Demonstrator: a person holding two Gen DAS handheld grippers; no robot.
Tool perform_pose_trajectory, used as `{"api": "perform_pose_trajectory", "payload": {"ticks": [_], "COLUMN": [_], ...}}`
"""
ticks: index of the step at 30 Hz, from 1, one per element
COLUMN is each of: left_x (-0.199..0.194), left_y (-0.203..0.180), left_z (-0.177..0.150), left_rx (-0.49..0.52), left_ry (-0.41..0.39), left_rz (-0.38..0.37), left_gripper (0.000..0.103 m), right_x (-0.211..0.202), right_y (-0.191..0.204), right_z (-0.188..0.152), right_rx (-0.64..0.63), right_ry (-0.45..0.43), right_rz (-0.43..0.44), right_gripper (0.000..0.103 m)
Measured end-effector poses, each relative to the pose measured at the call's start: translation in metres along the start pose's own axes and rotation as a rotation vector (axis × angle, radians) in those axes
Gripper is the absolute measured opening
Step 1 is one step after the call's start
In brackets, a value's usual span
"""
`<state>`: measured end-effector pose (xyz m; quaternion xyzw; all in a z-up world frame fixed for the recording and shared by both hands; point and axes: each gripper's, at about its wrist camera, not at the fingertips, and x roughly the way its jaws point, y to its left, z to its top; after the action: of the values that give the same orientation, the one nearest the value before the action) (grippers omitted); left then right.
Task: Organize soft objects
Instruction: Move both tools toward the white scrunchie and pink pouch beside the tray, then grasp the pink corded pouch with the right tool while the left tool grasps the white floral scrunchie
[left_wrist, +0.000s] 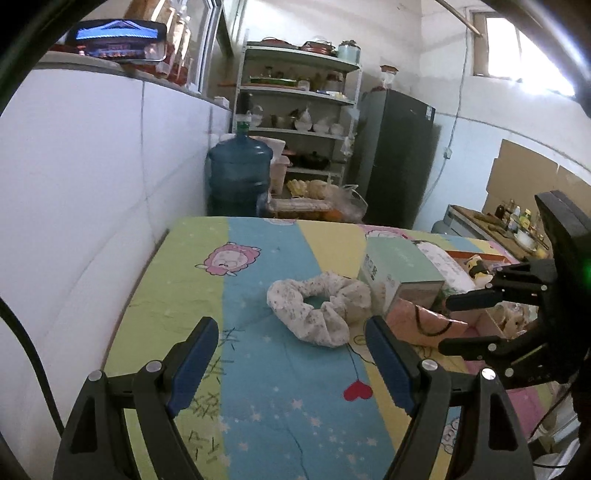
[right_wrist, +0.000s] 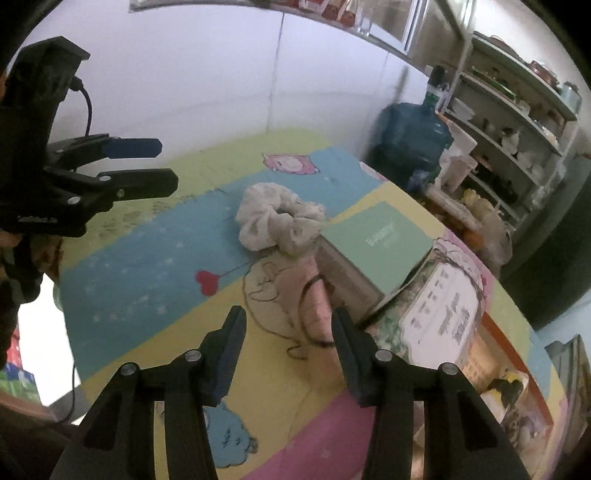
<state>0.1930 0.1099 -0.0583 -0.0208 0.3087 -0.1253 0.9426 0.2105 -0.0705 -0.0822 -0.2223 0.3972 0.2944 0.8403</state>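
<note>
A white floral fabric scrunchie (left_wrist: 318, 309) lies on the colourful cartoon tablecloth (left_wrist: 258, 387); it also shows in the right wrist view (right_wrist: 279, 219). My left gripper (left_wrist: 291, 356) is open and empty, just short of the scrunchie; in the right wrist view (right_wrist: 162, 166) it hovers at the left. My right gripper (right_wrist: 288, 350) is open and empty above the cloth, near a small pink bag (right_wrist: 314, 295). In the left wrist view the right gripper (left_wrist: 448, 323) is at the right, over the pink bag (left_wrist: 421, 321).
A mint-green box (left_wrist: 399, 271) stands right behind the scrunchie, also in the right wrist view (right_wrist: 373, 240). A floral printed pack (right_wrist: 439, 314) and an orange tray (right_wrist: 517, 369) with small items lie at the right. A blue water jug (left_wrist: 238, 173), shelves (left_wrist: 295, 110) and a fridge (left_wrist: 395, 155) stand beyond the table.
</note>
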Motion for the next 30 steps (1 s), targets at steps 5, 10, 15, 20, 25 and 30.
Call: {"api": "perform_pose_trajectory", "payload": {"ticks": [5, 10, 15, 20, 25, 30], "left_x": [0.017, 0.031, 0.043, 0.055, 0.075, 0.099], "left_y": [0.002, 0.002, 0.004, 0.008, 0.005, -0.006], "left_z": [0.009, 0.014, 0.018, 0.020, 0.021, 0.021], "left_rx": [0.004, 0.013, 0.015, 0.003, -0.005, 0.020], "left_ry": [0.024, 0.043, 0.064, 0.095, 0.150, 0.205], "left_rz": [0.011, 0.014, 0.012, -0.004, -0.068, -0.080], "left_gripper": [0.082, 0.082, 0.082, 0.082, 0.082, 0.082], "right_x": [0.019, 0.034, 0.043, 0.040, 0.007, -0.022], "right_y": [-0.009, -0.009, -0.009, -0.006, -0.004, -0.007], "right_z": [0.007, 0.010, 0.012, 0.012, 0.002, -0.014], "right_rx": [0.005, -0.006, -0.025, -0.020, 0.054, 0.139], "right_ry": [0.051, 0.080, 0.102, 0.088, -0.015, -0.093], "right_rz": [-0.010, -0.041, -0.087, -0.087, -0.013, 0.029], "right_gripper": [0.047, 0.037, 0.025, 0.015, 0.014, 0.014]}}
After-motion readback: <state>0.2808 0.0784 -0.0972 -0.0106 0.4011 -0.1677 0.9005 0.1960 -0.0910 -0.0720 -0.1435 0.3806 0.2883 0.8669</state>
